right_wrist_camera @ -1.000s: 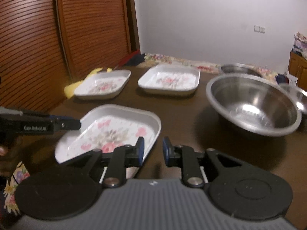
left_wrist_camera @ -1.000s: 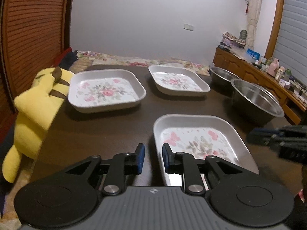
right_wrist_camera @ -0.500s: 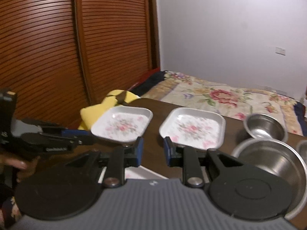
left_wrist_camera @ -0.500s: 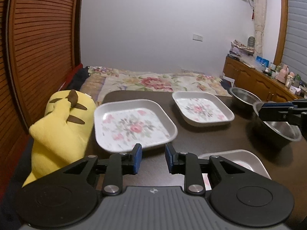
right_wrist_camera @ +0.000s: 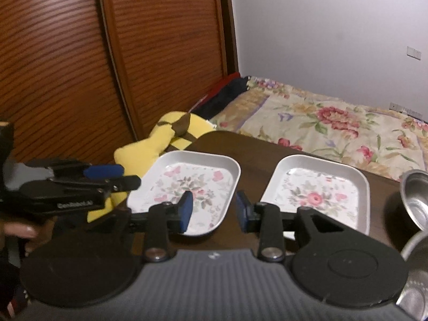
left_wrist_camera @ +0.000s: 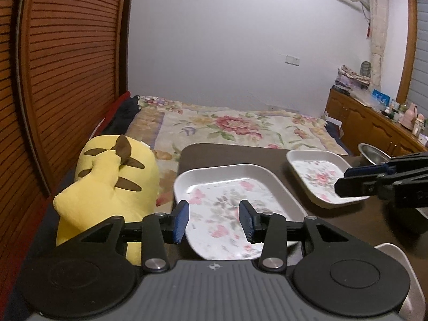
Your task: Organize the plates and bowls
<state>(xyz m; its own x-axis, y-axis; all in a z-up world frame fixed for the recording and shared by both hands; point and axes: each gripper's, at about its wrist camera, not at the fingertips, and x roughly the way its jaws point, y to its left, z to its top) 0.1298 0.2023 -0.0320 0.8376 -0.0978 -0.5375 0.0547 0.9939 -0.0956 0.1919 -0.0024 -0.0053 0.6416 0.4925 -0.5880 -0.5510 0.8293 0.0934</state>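
My left claw (left_wrist_camera: 213, 221) stands wide and empty over the near plate (left_wrist_camera: 235, 195), centre frame. My right claw (right_wrist_camera: 213, 210), also wide and empty, hangs between that plate (right_wrist_camera: 187, 187) and the far plate (right_wrist_camera: 318, 190). A yellow plush (left_wrist_camera: 112, 182) lies at the left table (left_wrist_camera: 267, 155) edge (touching it). A bed (left_wrist_camera: 230, 125) lies beyond. Only the right view shows two steel bowls (right_wrist_camera: 416, 195), right edge.

Black tongs (left_wrist_camera: 214, 220) — blue pads (left_wrist_camera: 180, 220) (ribbed)
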